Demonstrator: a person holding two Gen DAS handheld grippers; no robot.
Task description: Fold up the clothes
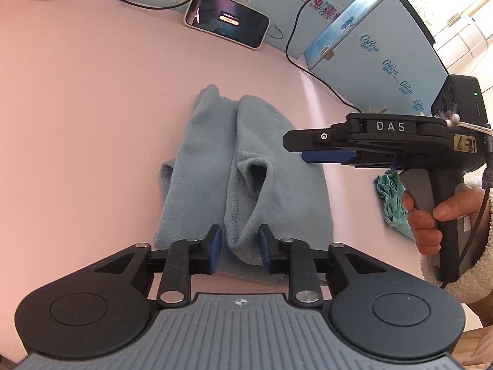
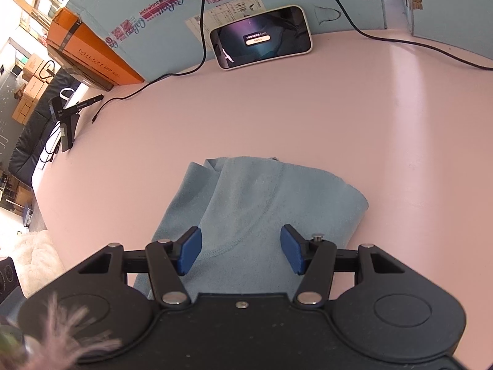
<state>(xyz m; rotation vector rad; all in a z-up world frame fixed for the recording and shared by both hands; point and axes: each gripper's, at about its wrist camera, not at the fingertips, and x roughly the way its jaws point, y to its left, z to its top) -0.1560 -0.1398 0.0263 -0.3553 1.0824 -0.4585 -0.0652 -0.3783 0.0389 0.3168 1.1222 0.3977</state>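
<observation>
A light blue fleece garment [image 1: 243, 166] lies folded lengthwise on the pink table, a sleeve opening showing on top. My left gripper [image 1: 240, 248] is at its near edge, jaws partly apart around a raised fold of the fabric, pads not pressing it. My right gripper [image 1: 320, 154] hovers over the garment's right side, seen side-on. In the right wrist view the right gripper [image 2: 242, 251] is open and empty just above the garment [image 2: 262, 203].
A phone [image 1: 226, 20] leans against light blue cartons [image 1: 369, 55] at the table's back, with black cables [image 1: 295, 49] across the table. A small teal cloth [image 1: 391, 200] lies at right. An orange box [image 2: 89, 58] and a spare gripper [image 2: 69, 117] sit far left.
</observation>
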